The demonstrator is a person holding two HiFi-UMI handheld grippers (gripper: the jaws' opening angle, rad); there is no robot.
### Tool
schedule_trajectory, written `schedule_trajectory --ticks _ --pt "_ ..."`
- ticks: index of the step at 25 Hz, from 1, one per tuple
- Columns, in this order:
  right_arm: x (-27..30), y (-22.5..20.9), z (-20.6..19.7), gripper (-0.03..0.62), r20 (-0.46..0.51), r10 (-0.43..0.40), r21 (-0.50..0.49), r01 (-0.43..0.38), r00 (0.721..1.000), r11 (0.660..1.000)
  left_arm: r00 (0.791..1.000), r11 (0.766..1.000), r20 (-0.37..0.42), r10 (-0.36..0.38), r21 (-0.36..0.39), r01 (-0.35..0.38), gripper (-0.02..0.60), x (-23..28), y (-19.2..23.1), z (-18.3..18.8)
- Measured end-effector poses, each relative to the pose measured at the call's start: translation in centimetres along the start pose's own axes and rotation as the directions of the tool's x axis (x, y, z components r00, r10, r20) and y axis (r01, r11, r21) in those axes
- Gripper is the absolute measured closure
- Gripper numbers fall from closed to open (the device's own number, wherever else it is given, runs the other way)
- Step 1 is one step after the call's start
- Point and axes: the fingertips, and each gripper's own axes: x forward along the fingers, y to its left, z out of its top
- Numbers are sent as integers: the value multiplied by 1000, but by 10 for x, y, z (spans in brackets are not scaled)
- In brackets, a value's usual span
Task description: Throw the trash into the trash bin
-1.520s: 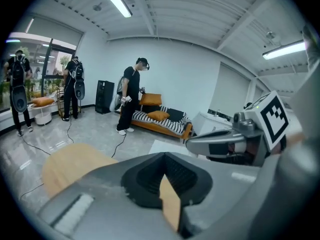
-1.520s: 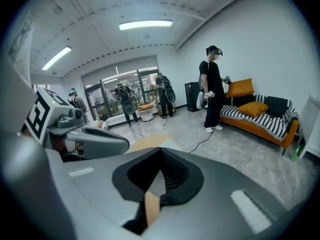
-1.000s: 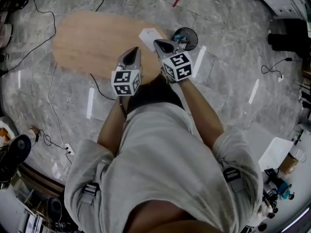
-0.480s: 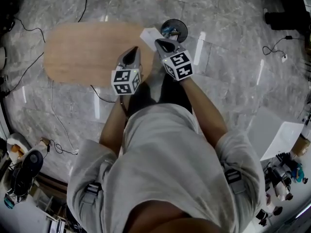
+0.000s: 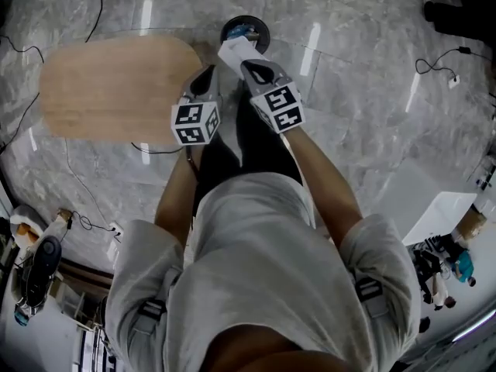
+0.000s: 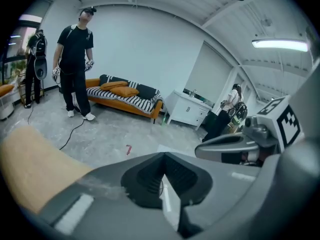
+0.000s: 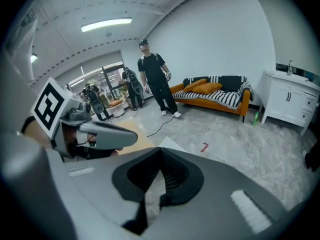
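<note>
A white sheet of paper (image 5: 233,52) hangs at the tip of my right gripper (image 5: 252,67), whose jaws are shut on its near edge. In the right gripper view the paper's corner (image 7: 171,145) pokes out past the closed tips (image 7: 160,152). The round dark trash bin (image 5: 245,28) stands on the floor just beyond the paper, with something blue inside. My left gripper (image 5: 206,74) is beside the right one, over the end of the wooden table (image 5: 116,87). Its jaws (image 6: 163,156) meet at the tip with nothing between them.
Black cables (image 5: 151,147) trail over the grey marble floor. Across the room a person in black (image 6: 75,59) stands near an orange sofa (image 6: 125,96) and a white cabinet (image 6: 187,109). A small red mark (image 6: 128,149) lies on the floor.
Both grippers have travelled off the table's end toward the bin. The paper, which lay at the table's edge, has come along with the right gripper and now hangs off the table beside the bin.
</note>
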Motion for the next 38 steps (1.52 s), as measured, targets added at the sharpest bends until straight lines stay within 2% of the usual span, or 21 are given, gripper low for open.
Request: schedule_trajectory --ticks 3,6,12,15,17,24,30,34,38 --pt "4 -39 -30 588 -19 5 24 -5 1000 1000 1000 1000 -10 14 -23 -15 563 35 -12 -1" --pt "14 -64 -46 588 -46 -9 28 10 999 1000 1000 999 -9 -9 -48 9 563 57 -16 -1" --pt "66 -85 -92 588 -65 5 81 0 998 997 995 999 -87 -54 -3 54 563 101 6 -48" --pt "96 -99 -107 588 -67 10 59 -6 998 998 990 995 -110 -86 37 90 563 132 17 -71" --pt "114 -105 -122 588 -78 9 59 -4 997 998 990 995 -113 -84 48 89 563 147 29 -88" --pt "161 -131 -161 588 -90 9 87 -1 996 996 996 999 -82 -26 -47 22 563 199 63 -130" --pt "218 -149 -210 588 -122 34 40 -29 992 999 997 992 -60 -58 -116 51 563 252 78 -169" --pt "252 -168 -242 588 -137 25 11 -24 990 1000 994 994 -92 -59 -97 50 563 288 90 -203" --pt "275 -185 -277 588 -153 -18 20 21 988 1000 993 996 -113 -47 -84 37 563 299 102 -227"
